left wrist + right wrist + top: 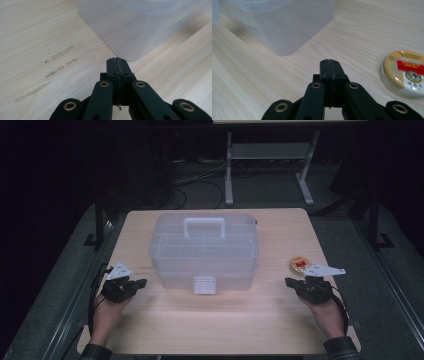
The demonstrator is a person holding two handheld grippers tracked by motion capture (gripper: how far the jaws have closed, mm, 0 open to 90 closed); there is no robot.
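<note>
A translucent plastic storage box [204,251] with a white handle and a front latch stands shut in the middle of the wooden table [215,325]. My left gripper [141,282] hovers at the box's lower left corner [130,37], shut with nothing between its jaws [117,60]. My right gripper [288,281] sits off the box's lower right corner [284,30], also shut and empty [330,62]. A small round gold tin with a red label [300,265] lies on the table just behind the right gripper, near its right side in the right gripper view [405,72].
Faint scuff marks [53,67] run across the table to the left of the left gripper. Beyond the table's far edge are a white table frame [267,165] and cables on a dark floor. Metal rails flank the table.
</note>
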